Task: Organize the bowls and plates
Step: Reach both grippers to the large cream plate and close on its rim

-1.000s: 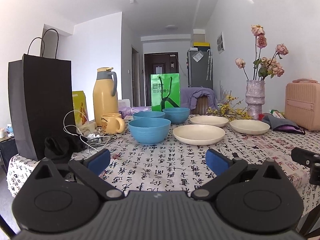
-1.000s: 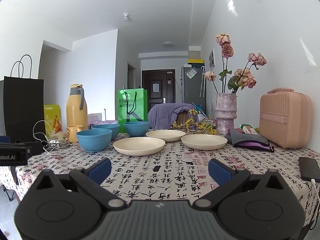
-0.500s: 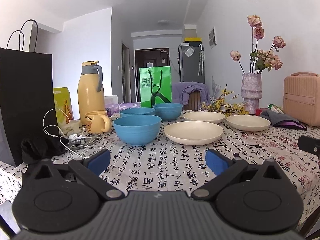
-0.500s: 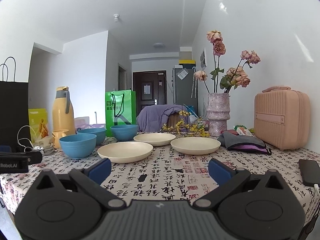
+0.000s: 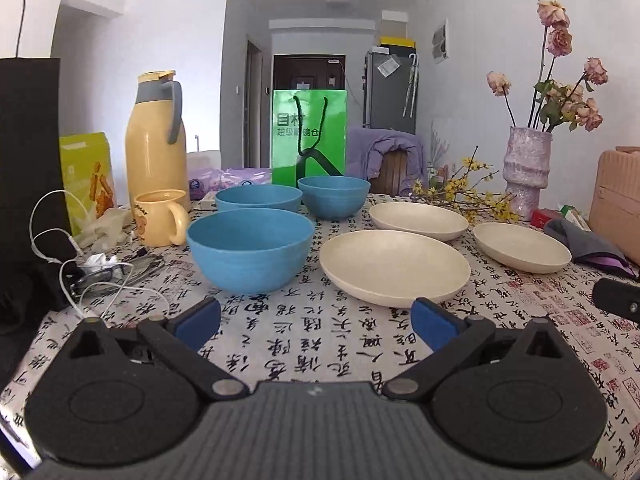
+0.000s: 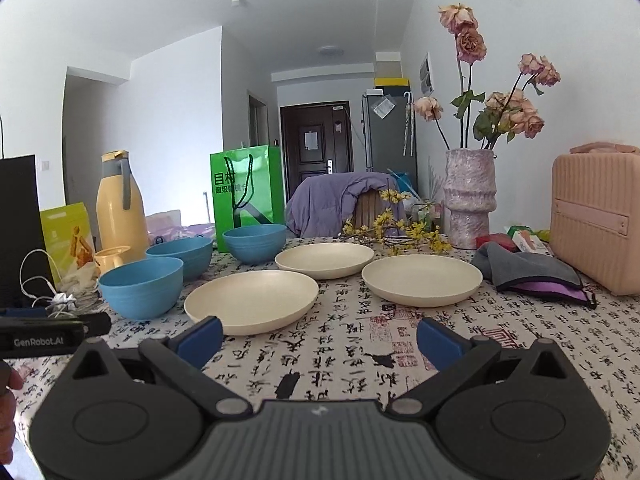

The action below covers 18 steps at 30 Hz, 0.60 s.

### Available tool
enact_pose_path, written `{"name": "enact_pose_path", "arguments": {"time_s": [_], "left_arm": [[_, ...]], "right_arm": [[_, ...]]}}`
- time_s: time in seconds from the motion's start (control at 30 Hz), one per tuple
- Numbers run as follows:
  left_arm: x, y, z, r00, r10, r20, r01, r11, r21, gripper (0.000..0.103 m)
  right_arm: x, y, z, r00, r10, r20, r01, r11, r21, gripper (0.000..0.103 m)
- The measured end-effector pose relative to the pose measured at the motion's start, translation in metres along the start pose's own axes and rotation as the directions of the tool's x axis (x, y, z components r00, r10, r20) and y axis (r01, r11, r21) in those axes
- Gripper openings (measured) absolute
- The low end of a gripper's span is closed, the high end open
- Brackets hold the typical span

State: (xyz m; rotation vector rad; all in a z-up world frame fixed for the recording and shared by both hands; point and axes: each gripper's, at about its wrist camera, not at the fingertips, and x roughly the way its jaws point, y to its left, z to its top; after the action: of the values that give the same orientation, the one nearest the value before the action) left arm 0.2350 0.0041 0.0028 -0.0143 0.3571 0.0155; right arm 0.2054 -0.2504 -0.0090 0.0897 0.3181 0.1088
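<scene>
Now we hold our left claw [image 5: 316,322] and right claw [image 6: 318,336] wide open, gripping nothing. Both hang over the desk [image 5: 520,304], near the closest round blue bowl [image 5: 250,254] and round cream plate [image 5: 394,266].

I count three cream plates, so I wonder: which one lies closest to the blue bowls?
The front plate, lying just right of the nearest blue bowl. The back plate and the right-hand plate lie farther off.

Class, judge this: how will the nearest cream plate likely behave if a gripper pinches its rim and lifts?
The nearest cream plate looks thin and matte, so probably light and not very slippery. Wide and shallow, it would likely tilt from a one-sided rim grip. It looks rigid, not floppy.
</scene>
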Motion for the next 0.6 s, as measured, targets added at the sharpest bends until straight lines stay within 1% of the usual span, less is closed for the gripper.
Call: {"name": "enact_pose_path", "arguments": {"time_s": [0.07, 0.17, 0.23, 0.3, 0.4, 0.43, 0.53, 0.6], "left_arm": [[0.013, -0.003, 0.006, 1.0, 0.004, 0.007, -0.004, 1.0, 0.005, 0.103], [0.037, -0.005, 0.015, 1.0, 0.001, -0.031, -0.002, 1.0, -0.008, 0.103], [0.053, -0.006, 0.019, 0.998, -0.001, -0.057, 0.0, 1.0, -0.015, 0.101], [0.068, -0.008, 0.02, 0.997, -0.003, -0.083, 0.002, 1.0, -0.018, 0.099], [0.086, -0.015, 0.019, 0.992, -0.017, -0.125, 0.02, 1.0, 0.019, 0.095], [0.091, -0.017, 0.018, 0.99, -0.023, -0.137, 0.027, 0.999, 0.028, 0.091], [0.113, -0.019, 0.021, 0.977, -0.042, -0.21, 0.047, 0.999, 0.019, 0.086], [0.128, -0.017, 0.024, 0.963, -0.064, -0.262, 0.061, 0.998, -0.021, 0.082]], "right_arm": [[0.024, -0.005, 0.005, 0.999, 0.002, -0.034, -0.001, 1.0, 0.029, 0.103], [0.061, -0.014, 0.018, 0.994, 0.055, -0.095, -0.048, 0.997, 0.068, 0.103], [0.085, -0.018, 0.027, 0.99, 0.061, -0.125, -0.051, 0.995, 0.082, 0.103], [0.107, -0.02, 0.032, 0.987, 0.063, -0.145, -0.05, 0.994, 0.092, 0.103], [0.132, -0.025, 0.037, 0.984, 0.081, -0.158, -0.06, 0.989, 0.138, 0.102], [0.138, -0.026, 0.039, 0.982, 0.094, -0.161, -0.069, 0.986, 0.152, 0.102], [0.159, -0.024, 0.042, 0.976, 0.126, -0.177, -0.099, 0.983, 0.157, 0.102], [0.174, -0.02, 0.042, 0.972, 0.119, -0.202, -0.094, 0.987, 0.13, 0.097]]}}
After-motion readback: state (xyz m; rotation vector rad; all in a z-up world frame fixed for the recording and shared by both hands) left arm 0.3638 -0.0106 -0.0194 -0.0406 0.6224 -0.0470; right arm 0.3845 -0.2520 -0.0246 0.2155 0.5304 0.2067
